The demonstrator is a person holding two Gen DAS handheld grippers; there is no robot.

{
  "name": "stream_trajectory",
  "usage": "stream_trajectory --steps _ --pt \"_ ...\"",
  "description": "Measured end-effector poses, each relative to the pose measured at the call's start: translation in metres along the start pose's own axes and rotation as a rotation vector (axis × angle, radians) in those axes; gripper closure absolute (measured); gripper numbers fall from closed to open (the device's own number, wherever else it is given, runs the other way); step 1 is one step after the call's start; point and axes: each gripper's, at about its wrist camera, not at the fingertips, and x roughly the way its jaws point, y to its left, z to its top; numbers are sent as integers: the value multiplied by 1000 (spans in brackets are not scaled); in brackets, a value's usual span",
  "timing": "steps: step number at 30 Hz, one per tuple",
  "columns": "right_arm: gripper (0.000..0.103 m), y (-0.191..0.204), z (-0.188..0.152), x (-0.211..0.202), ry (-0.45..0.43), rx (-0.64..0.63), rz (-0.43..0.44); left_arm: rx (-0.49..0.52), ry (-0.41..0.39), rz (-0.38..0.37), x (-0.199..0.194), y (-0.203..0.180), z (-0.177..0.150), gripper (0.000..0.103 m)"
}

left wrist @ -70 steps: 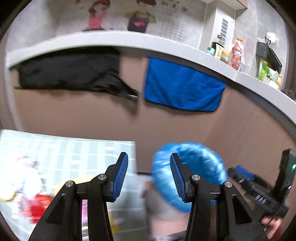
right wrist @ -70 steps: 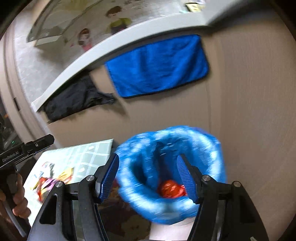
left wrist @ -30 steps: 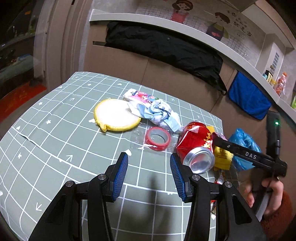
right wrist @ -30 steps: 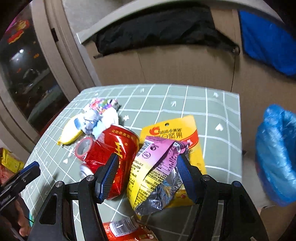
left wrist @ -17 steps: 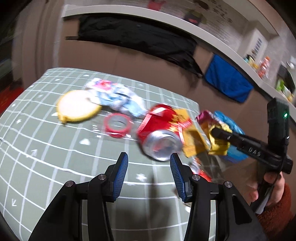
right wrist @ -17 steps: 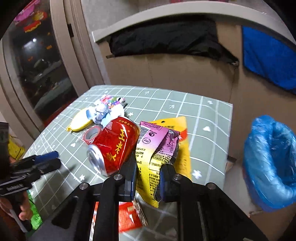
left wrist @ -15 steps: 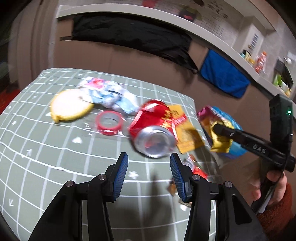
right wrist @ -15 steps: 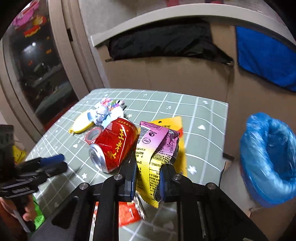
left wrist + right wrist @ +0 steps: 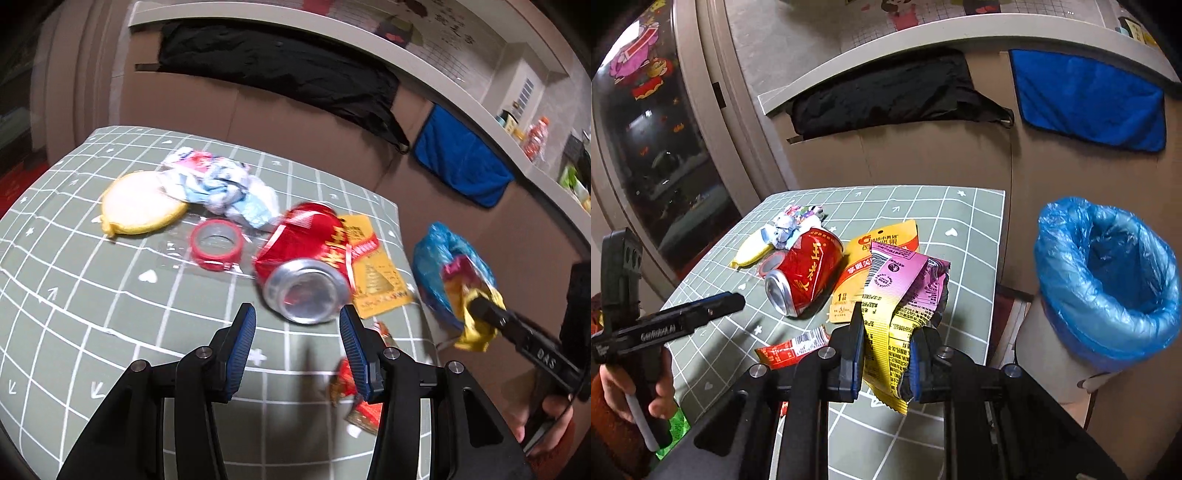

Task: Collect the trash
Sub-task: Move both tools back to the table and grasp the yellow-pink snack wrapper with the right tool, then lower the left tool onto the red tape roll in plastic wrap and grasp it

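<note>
Beside the bin [image 9: 1108, 280], the table [image 9: 960, 206] had been left by the wrapper [image 9: 901, 295], freshly clamped in the right gripper [image 9: 884, 349] and ready for dropping, while the left gripper [image 9: 297, 347] was held apart, empty.

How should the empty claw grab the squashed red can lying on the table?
Probably across its round body, near the silver end. The red can lies on its side with that end facing the open left gripper, so come from the near side, a finger on each curved flank. The crushed middle looks less even to squeeze.
</note>
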Motion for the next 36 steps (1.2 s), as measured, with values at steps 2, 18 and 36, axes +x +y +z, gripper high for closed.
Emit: stream_trajectory --steps 2,18,36 --pt "86 0 -2 1 6 9 6 -10 -14 24 -1 6 3 55" --pt "85 0 -7 18 48 17 -6 49 24 239 75 31 57 55" --pt "84 23 -4 42 97 -40 -11 9 47 212 90 48 57 53"
